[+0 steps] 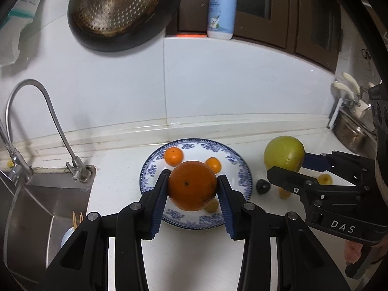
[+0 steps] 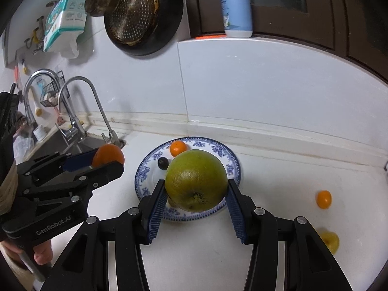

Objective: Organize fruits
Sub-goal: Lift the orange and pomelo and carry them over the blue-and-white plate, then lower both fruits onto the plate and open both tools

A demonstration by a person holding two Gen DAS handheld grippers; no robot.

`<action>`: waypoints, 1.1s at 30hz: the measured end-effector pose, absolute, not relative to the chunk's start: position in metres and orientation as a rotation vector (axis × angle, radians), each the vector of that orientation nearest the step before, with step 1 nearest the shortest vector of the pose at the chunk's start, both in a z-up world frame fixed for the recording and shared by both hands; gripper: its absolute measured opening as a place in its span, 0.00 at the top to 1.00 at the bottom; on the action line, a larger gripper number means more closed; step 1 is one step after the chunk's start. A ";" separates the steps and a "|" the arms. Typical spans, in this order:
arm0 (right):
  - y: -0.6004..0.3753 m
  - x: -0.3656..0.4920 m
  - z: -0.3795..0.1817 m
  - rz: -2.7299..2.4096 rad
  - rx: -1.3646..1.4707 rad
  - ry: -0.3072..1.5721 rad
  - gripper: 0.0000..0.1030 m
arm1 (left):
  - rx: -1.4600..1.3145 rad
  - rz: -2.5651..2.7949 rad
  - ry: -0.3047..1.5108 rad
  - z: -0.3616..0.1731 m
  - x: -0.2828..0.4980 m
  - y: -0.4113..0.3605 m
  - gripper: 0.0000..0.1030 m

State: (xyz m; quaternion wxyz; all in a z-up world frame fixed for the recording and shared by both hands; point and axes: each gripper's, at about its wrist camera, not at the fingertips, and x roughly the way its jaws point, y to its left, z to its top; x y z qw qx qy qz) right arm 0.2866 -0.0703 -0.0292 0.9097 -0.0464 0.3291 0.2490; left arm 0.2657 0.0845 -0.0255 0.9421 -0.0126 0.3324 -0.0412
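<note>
My left gripper is shut on a large orange and holds it over the blue-and-white plate. Two small oranges lie at the plate's back and a small yellow fruit shows under the orange. My right gripper is shut on a big green-yellow citrus, in front of the plate. A dark plum and small yellow fruits lie on the counter right of the plate. In the right wrist view the left gripper and its orange show at the left.
A steel sink with taps lies to the left. A small orange and a yellow fruit lie on the counter at the right. A pan and colander hang on the wall; a lotion bottle stands on the ledge.
</note>
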 end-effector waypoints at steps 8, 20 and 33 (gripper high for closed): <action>-0.055 0.317 -0.056 0.531 -0.114 0.754 0.52 | -0.011 -0.061 0.725 -0.051 0.291 0.095 0.61; -0.040 0.361 -0.097 0.540 -0.122 0.881 0.52 | -0.051 -0.079 0.852 -0.096 0.330 0.101 0.61; -0.040 0.378 -0.118 0.537 -0.116 0.940 0.52 | -0.047 -0.081 0.915 -0.113 0.347 0.101 0.61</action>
